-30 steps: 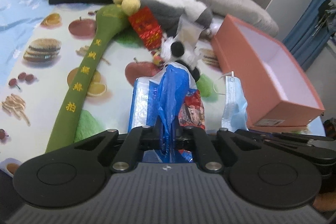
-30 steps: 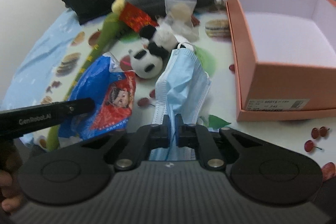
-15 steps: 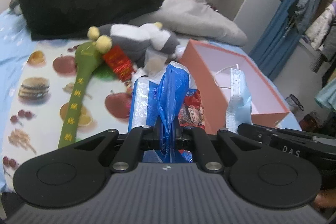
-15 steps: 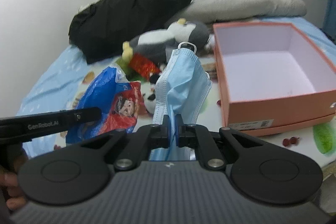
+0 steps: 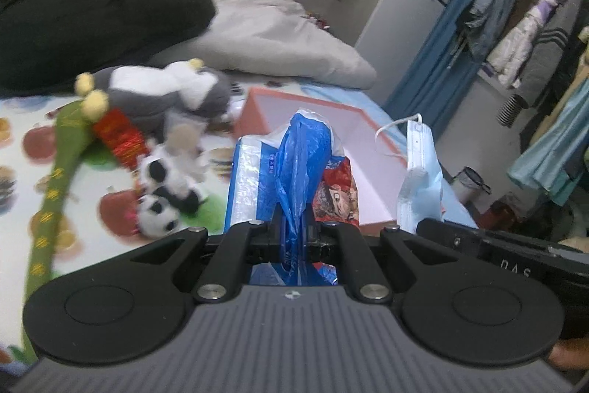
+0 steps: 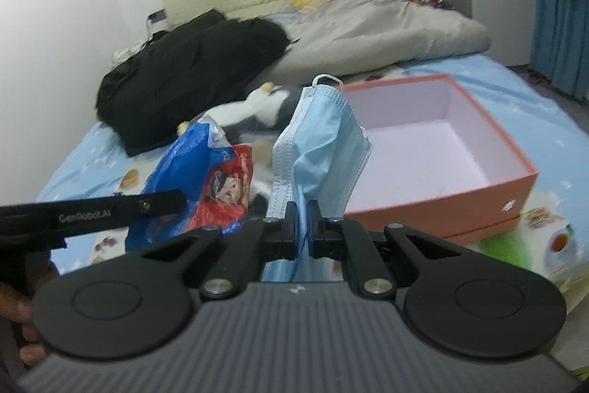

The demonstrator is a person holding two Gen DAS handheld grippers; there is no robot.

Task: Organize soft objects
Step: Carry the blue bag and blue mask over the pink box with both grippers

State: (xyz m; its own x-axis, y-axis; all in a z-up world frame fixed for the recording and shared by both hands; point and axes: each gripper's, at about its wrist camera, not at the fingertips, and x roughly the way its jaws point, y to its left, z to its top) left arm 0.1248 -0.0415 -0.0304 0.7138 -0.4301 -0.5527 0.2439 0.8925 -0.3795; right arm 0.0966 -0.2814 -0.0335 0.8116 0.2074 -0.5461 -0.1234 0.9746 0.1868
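Your left tongs (image 5: 294, 234) are clamped on a gathered fold of the blue plastic bag (image 5: 302, 164), and the rest of the bag, with its red cartoon print, stands up loose above the jaws. Your right tongs (image 6: 302, 223) are pinched shut on the lower edge of the light blue face mask (image 6: 316, 142), which also rises free above the grip, one ear loop (image 6: 325, 80) sticking out at the top. Both things are off the bed and carried near the open pink box (image 6: 441, 205), the mask close to its near left corner, the bag further left.

The grips are the weak point. You hold each item by a thin bit of slippery or pleated material, so a quick swing could let the film slide out, or the mask could slip through the pads and drop short of the box. The mask's loop could catch on the box rim as you lower it, leaving it draped over the wall, not inside.

The two tongs are close together; the left one's arm crosses the lower left of the right wrist view. Bring both over the box at once and they may knock together, or the bag may wrap onto the mask.

Beyond, the small panda plush (image 5: 162, 197), the grey and white plush (image 5: 165, 91) and the long green plush (image 5: 55, 179) lie on the fruit-print sheet (image 5: 22, 150) near the box's left side. A low pass could drag the bag across them.
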